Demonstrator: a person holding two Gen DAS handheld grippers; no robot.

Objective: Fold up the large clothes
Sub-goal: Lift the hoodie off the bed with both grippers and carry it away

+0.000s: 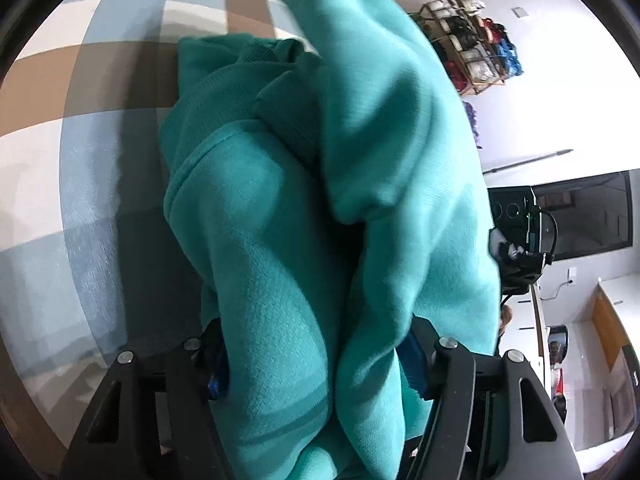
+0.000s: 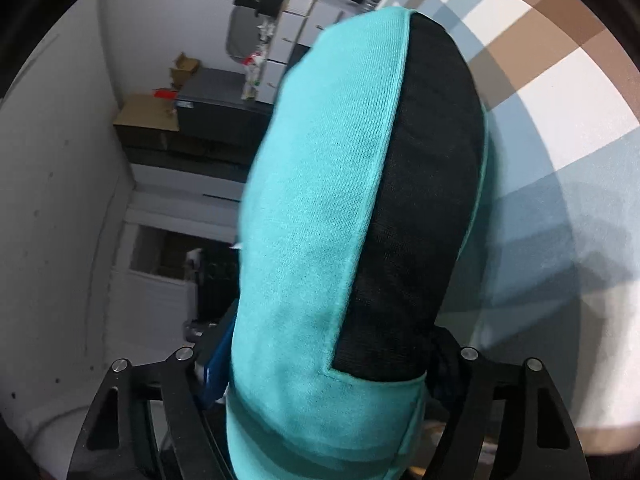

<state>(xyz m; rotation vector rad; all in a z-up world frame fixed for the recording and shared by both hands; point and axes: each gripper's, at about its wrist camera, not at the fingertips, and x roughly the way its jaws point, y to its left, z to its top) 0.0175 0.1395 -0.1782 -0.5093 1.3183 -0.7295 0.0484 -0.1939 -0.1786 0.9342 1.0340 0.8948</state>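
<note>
A teal sweatshirt (image 1: pixel 360 120) fills the left wrist view, bunched in thick folds and hanging over a checked blue, brown and white cloth surface (image 1: pixel 100 120). My left gripper (image 1: pixel 316 364) is shut on a thick wad of it, and the fabric bulges past the blue pads (image 1: pixel 414 364). In the right wrist view the same teal garment (image 2: pixel 312 200) shows a black mesh panel (image 2: pixel 420 200). My right gripper (image 2: pixel 328 364) is shut on this part, which hides its fingertips. The checked surface (image 2: pixel 560 120) lies to the right behind it.
A rack stuffed with clothes (image 1: pixel 468 40) stands against the white wall, with a dark appliance (image 1: pixel 580 212) and a black cabled device (image 1: pixel 516 260) below it. Cardboard boxes (image 2: pixel 148 116) and a dark cabinet (image 2: pixel 216 112) line the wall in the right wrist view.
</note>
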